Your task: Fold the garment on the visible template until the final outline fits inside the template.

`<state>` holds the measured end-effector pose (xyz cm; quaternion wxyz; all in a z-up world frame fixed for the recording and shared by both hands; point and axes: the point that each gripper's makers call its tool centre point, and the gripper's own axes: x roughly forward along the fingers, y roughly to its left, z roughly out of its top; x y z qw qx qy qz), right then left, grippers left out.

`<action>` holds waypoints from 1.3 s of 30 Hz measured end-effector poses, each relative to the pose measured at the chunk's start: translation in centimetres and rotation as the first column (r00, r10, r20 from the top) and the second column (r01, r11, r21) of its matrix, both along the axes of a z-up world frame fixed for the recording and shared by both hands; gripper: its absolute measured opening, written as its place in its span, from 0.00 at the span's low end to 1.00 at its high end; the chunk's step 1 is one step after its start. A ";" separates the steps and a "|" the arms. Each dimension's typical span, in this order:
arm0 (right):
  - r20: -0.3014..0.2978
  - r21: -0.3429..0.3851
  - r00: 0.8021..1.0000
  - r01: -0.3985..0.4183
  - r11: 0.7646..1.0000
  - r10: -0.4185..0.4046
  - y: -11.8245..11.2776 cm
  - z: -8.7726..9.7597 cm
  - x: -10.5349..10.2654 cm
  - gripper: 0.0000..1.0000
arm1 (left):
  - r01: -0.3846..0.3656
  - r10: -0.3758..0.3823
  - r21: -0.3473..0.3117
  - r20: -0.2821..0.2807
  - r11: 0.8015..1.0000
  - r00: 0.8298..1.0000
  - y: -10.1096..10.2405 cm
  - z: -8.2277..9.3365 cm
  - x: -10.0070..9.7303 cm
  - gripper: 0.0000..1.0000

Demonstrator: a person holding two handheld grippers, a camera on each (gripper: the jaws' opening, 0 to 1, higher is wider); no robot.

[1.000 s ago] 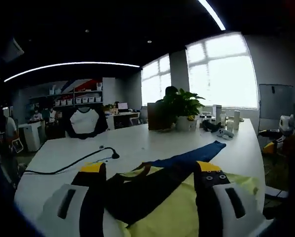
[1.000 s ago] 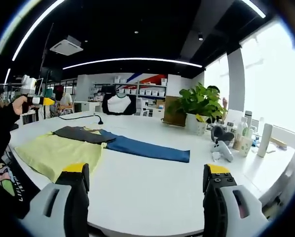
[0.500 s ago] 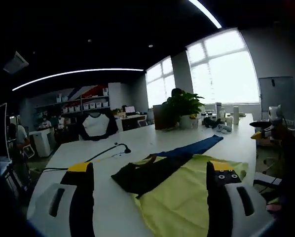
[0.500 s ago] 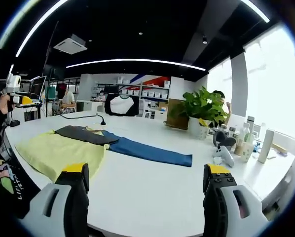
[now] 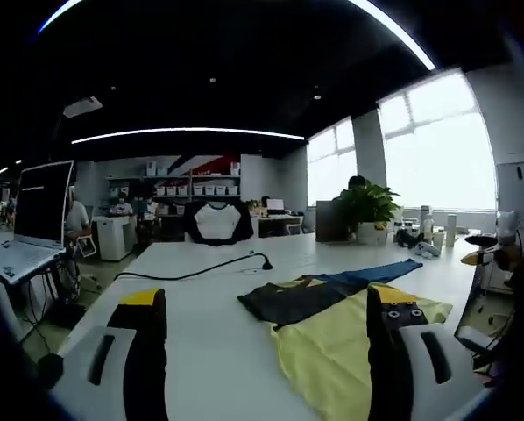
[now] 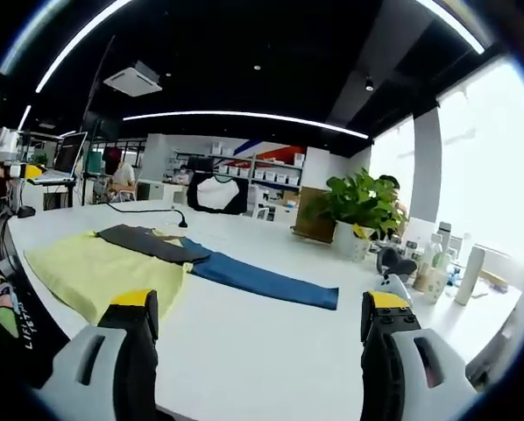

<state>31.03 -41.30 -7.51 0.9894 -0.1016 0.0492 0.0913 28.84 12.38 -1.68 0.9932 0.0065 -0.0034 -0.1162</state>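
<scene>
Left gripper [image 5: 268, 309] hangs with jaws spread wide, nothing between them. Right gripper [image 6: 259, 311] likewise gapes empty, level, with a dark sleeve [image 6: 8, 324] at its left.

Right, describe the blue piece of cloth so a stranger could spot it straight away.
Start at the big white table with the potted plant at its far side. In front of the plant, three cloths lie flat in a row: yellow, dark grey, then blue. The blue cloth is the long narrow strip nearest the plant, and the only blue thing on the table.
</scene>
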 end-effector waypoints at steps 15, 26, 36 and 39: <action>0.109 -0.089 0.994 -0.019 0.996 0.028 2.0 7.2 2.6 0.97 | -0.124 0.122 0.034 0.062 0.992 0.991 2.8 1.3 -0.6 1.00; 0.057 -0.074 0.983 -0.172 0.982 0.176 5.9 8.8 4.9 0.99 | -0.127 0.126 0.011 0.072 0.992 0.989 4.6 1.1 -1.3 1.00; 0.091 0.055 0.931 -0.360 0.931 0.355 8.7 12.8 8.1 0.99 | -0.095 0.095 0.000 0.060 0.996 0.994 5.9 0.6 -2.1 1.00; 0.069 0.048 0.939 -0.342 0.939 0.338 8.0 13.0 9.1 0.99 | -0.087 0.088 -0.016 0.071 0.996 0.994 5.9 1.0 -2.3 1.00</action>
